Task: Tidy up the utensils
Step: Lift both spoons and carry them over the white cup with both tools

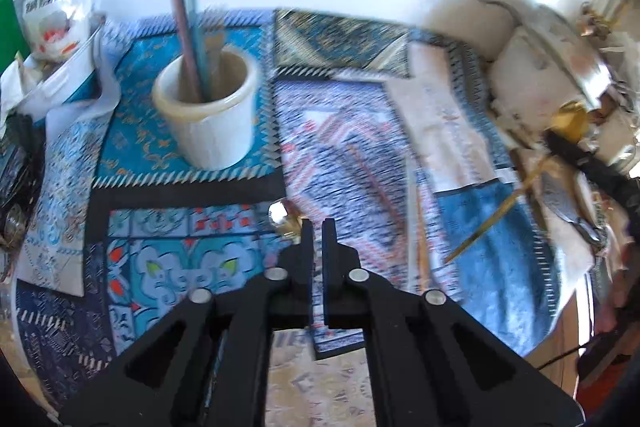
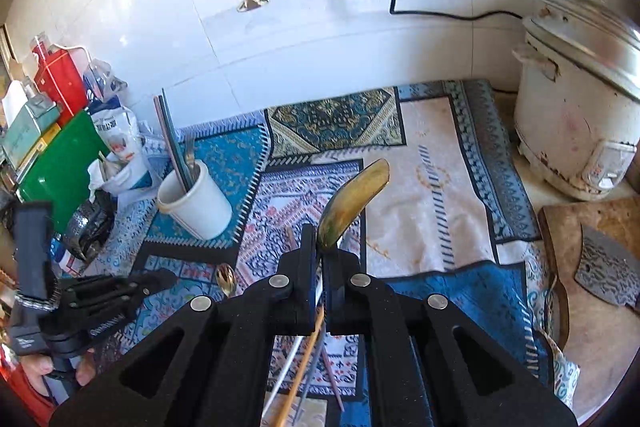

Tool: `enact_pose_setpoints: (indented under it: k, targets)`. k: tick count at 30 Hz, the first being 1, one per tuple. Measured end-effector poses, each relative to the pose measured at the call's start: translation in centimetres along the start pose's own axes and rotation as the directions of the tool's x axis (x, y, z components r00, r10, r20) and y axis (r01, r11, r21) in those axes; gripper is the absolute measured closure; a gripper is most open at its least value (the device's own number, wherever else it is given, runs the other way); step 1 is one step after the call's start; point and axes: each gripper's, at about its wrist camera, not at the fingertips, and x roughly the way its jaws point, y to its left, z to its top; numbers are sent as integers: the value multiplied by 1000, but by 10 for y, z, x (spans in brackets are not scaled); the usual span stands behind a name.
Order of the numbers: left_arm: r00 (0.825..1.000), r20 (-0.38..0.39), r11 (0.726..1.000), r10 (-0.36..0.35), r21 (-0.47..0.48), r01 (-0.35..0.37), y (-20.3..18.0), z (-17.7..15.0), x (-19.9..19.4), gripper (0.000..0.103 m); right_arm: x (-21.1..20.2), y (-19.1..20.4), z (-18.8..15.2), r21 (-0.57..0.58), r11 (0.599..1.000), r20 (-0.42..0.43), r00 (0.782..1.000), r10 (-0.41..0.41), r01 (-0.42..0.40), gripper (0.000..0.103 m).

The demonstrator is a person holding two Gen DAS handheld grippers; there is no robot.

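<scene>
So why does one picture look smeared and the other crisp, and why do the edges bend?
Left wrist view: motion blur smears the patterned cloth and the right side, and the wall is washed out white. Right wrist view: sharp, with the spoon in the right gripper clear and glare on the tiles. Both fisheye views curve straight lines near the rim.

The cup stands ahead-left of the right tool, chopsticks and a fork in it. The rice cooker sits far right; the cleaver lies on the cutting board before it.
</scene>
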Motion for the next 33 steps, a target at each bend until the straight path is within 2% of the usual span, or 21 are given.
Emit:
enact_pose_setpoints:
  k: [2,3,5,7,12,16,26,30,33]
  targets:
    - [999,-47,999,16,-38,-18,11,1,13,87,0,1,3,0,1000,9,1000,2,-2,100]
    - [998,-66,998,6,-60,-10,16,1,19,83,0,2,4,1,1000,11,1000,1,-1,100]
    - [995,-103,995,-7,-104,-4,24,-1,33,71,1,1,4,0,1000,10,1000,-3,3,100]
    - [991,-136,993,-8,-121,-8,25,-1,50,68,2,-2,3,-1,1000,2,1000,-10,10,100]
    - [982,-187,994,19,-105,-39,15,1,84,68,6,-13,-4,12,999,-26,999,-32,33,100]
    - [978,-199,995,58,-64,-72,3,3,99,68,4,-23,-7,25,998,-33,998,-50,50,100]
    - [970,-121,977,212,12,-212,-17,7,108,68,-1,-43,-6,74,993,-23,996,-87,88,100]
    - [972,-105,977,211,10,-211,-18,10,110,72,-1,-44,-5,84,992,-19,996,-91,92,100]
    - [978,-117,985,170,13,-170,-15,13,109,72,-2,-42,-4,83,992,-12,996,-89,90,100]
